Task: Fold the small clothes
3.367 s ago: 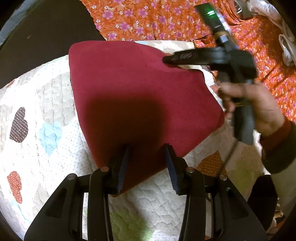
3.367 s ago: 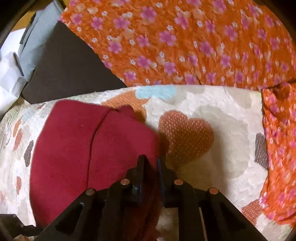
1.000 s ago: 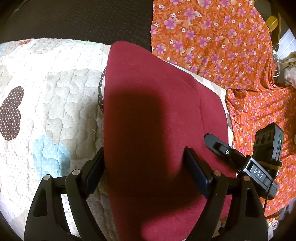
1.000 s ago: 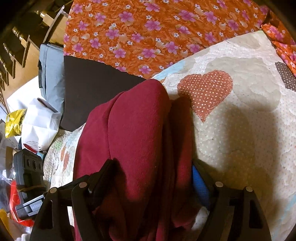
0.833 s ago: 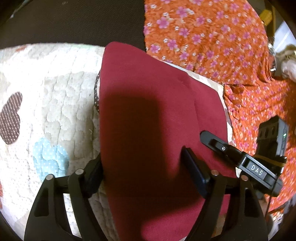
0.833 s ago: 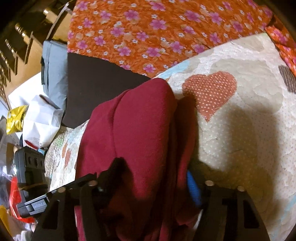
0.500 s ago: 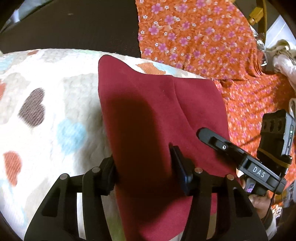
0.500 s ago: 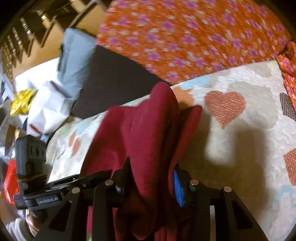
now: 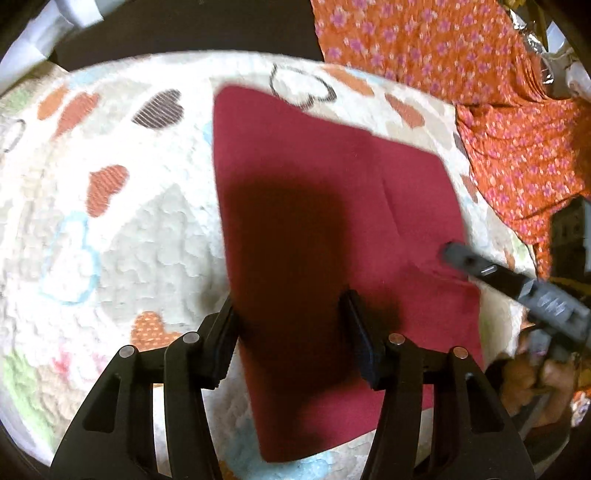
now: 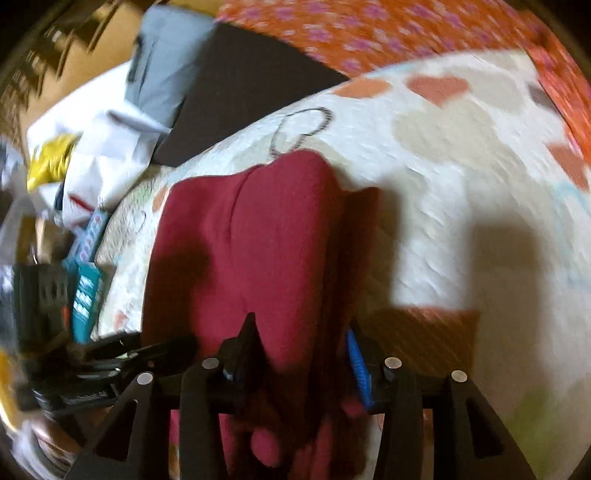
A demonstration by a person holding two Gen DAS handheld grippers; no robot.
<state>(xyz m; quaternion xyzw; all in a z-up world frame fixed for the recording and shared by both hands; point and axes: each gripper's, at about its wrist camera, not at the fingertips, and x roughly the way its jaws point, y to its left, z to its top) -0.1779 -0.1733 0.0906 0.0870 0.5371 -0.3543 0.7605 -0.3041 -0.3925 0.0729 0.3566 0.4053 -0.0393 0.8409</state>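
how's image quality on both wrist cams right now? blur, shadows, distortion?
Left wrist view: fisheye bowing with black corners; quilt softly smeared, the right gripper streaked; a hard dark shadow lies across the maroon garment. Right wrist view: heavier motion blur, clutter at the left edge smeared; the garment and the orange floral fabric are soft; a blocky shadow falls on the quilt at the right.

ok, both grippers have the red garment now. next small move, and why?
Probably carry the folded maroon garment clear of the heart-print quilt: left gripper and right gripper both have it bunched between their fingers; the right's jaws are opening slightly.
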